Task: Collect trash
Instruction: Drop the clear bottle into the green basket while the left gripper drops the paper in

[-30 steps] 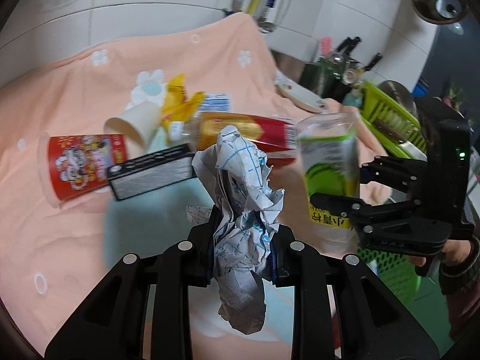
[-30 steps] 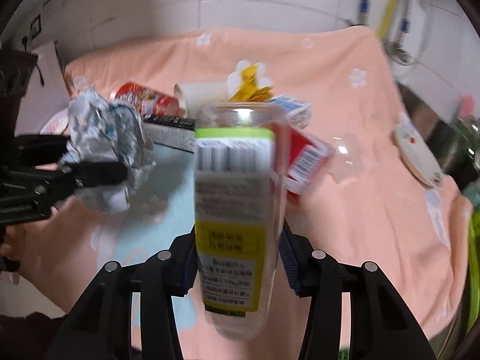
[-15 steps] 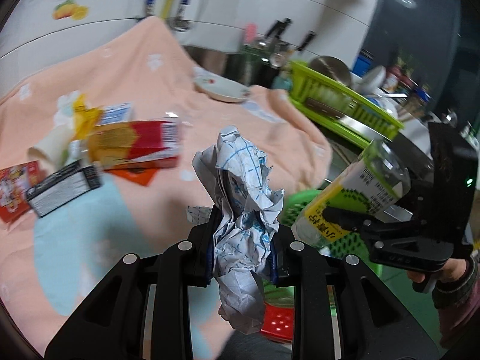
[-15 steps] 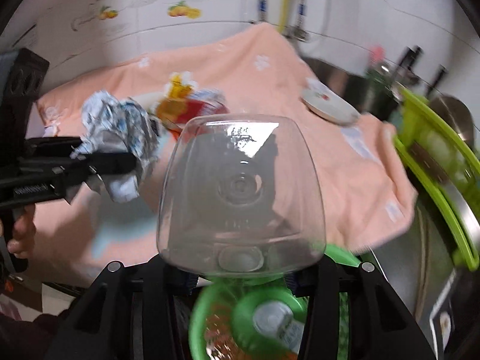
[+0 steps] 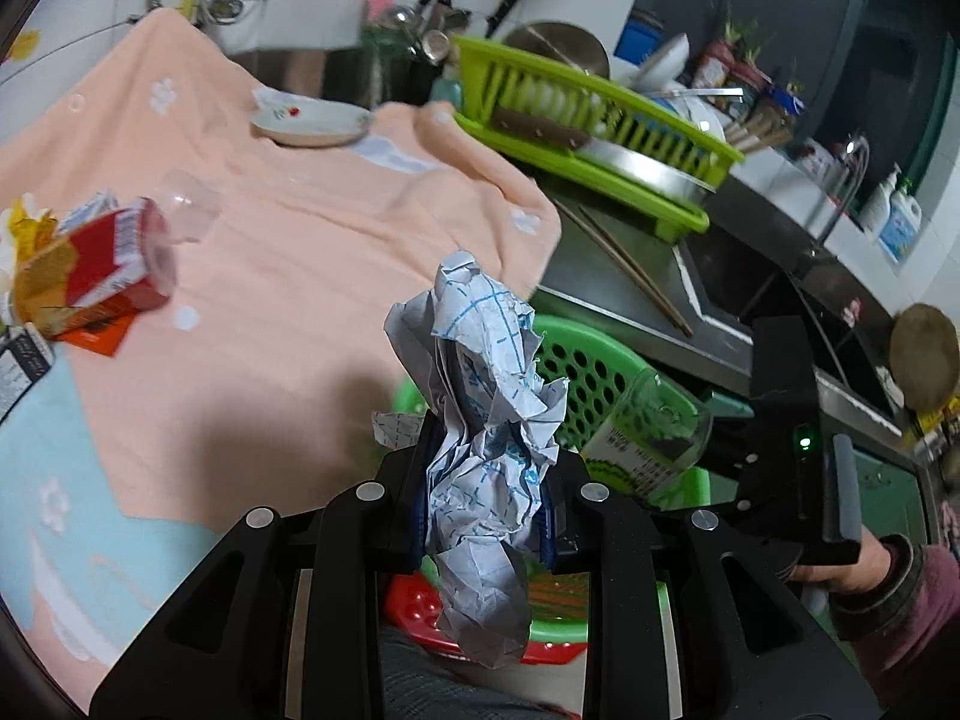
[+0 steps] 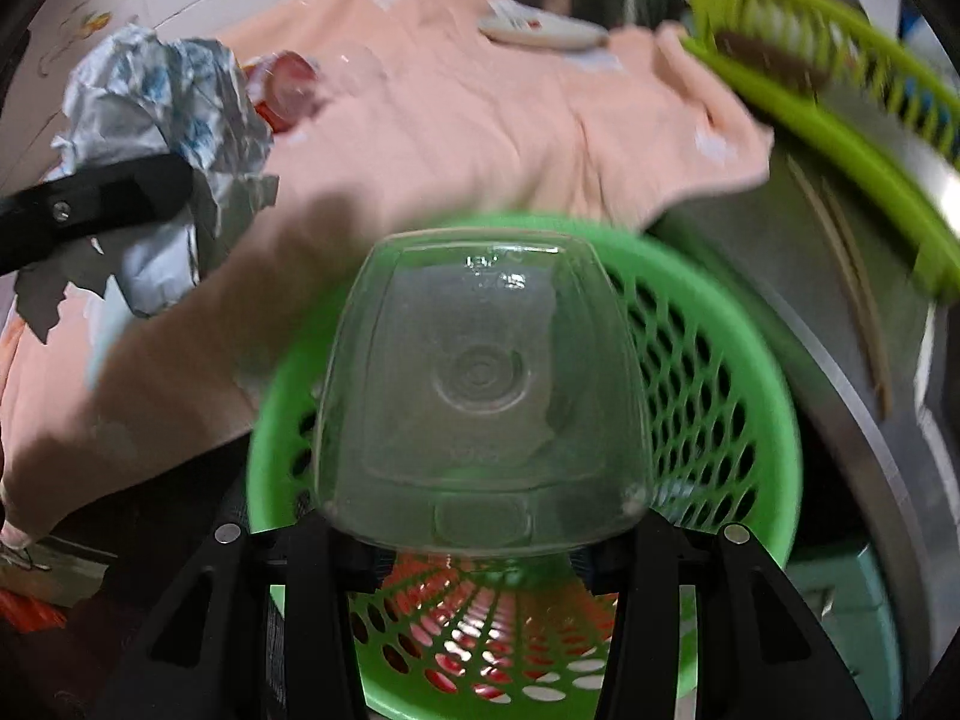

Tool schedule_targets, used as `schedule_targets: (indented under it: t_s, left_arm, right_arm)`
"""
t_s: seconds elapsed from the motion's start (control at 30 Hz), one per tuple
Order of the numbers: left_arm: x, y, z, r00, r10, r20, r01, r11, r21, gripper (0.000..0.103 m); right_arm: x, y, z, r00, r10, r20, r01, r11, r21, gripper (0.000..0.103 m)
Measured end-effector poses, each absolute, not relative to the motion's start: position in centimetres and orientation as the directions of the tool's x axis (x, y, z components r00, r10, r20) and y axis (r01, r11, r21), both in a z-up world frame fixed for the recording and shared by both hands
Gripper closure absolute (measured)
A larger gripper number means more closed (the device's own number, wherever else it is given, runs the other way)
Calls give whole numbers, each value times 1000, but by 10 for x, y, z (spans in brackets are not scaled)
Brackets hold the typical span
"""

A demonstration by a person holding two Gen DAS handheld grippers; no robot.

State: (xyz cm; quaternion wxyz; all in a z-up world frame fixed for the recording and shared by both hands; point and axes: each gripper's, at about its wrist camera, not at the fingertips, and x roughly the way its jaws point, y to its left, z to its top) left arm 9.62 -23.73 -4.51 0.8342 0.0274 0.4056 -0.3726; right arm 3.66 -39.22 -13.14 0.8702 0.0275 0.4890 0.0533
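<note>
On the surface (image 5: 288,252) at 9 o'clock lies a red box (image 5: 96,276). The left gripper (image 5: 486,516) clamps crumpled paper (image 5: 486,414) at centre. Toward 3 o'clock, the right gripper (image 6: 480,540) grips a clear bottle (image 6: 480,396), base forward, over the green basket (image 6: 720,360).

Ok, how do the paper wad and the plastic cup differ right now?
The paper wad is opaque, crumpled white paper with blue print; the plastic cup is clear, smooth and rigid with a green label. The wad is clamped by the left gripper beside the green basket, while the cup, in the right gripper, is tipped bottom-first over the basket's opening. Both are gripped and neither is released yet.
</note>
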Motion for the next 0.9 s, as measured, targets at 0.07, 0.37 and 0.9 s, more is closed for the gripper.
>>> schedule_targets:
  t_s: [0.07, 0.37, 0.9]
  left_arm:
    - [95, -245, -51, 376, -598, -708, 652, 714, -257, 77]
    - [93, -272, -68, 329, -577, -748, 672, 699, -244, 71]
    - [88, -268, -68, 336, -572, -749, 673, 701, -234, 35]
  right_arm:
    - [34, -399, -144, 499, 131, -856, -45, 991, 126, 59]
    - [24, -417, -139, 534, 128, -836, 8, 988, 157, 40]
    - [24, -426, -105, 615, 91, -784, 2, 993, 117, 26]
